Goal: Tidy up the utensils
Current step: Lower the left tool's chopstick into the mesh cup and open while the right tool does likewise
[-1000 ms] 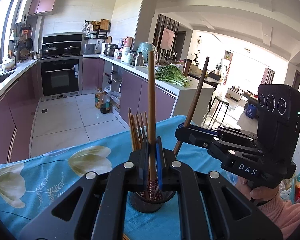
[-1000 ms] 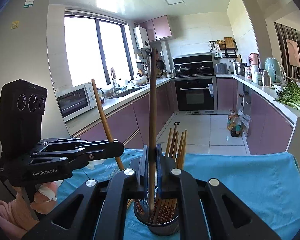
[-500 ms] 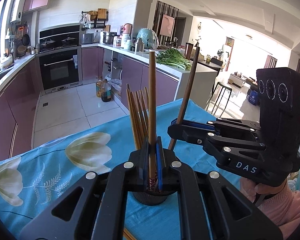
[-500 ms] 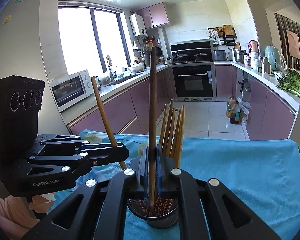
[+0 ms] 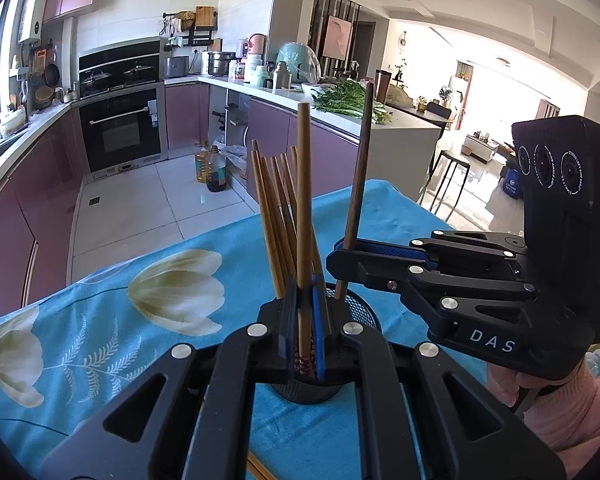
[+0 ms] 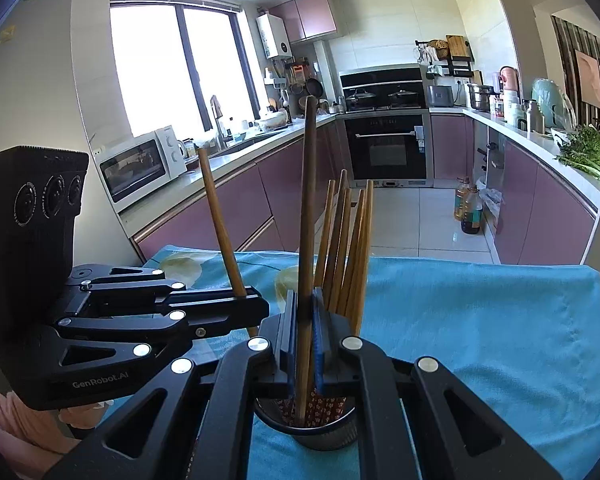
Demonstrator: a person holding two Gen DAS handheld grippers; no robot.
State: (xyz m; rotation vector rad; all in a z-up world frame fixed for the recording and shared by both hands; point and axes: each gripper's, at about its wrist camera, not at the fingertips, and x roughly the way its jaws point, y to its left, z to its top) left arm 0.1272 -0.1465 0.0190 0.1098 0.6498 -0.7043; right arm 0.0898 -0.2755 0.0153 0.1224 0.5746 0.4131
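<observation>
Both jaws are clamped tight: your left gripper (image 5: 305, 312) and right gripper (image 6: 306, 320) each pinch one upright chopstick. Tips sit inside the mesh holder (image 6: 324, 428) among others.

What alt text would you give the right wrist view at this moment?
The right gripper is shut on a dark brown chopstick, its lower end inside a black mesh holder that already has several lighter chopsticks. At left, the left gripper is shut on a lighter chopstick over the blue tablecloth. A kitchen fills the background.

Blue floral tablecloth (image 5: 100, 320) under mesh holder (image 5: 360, 308)
</observation>
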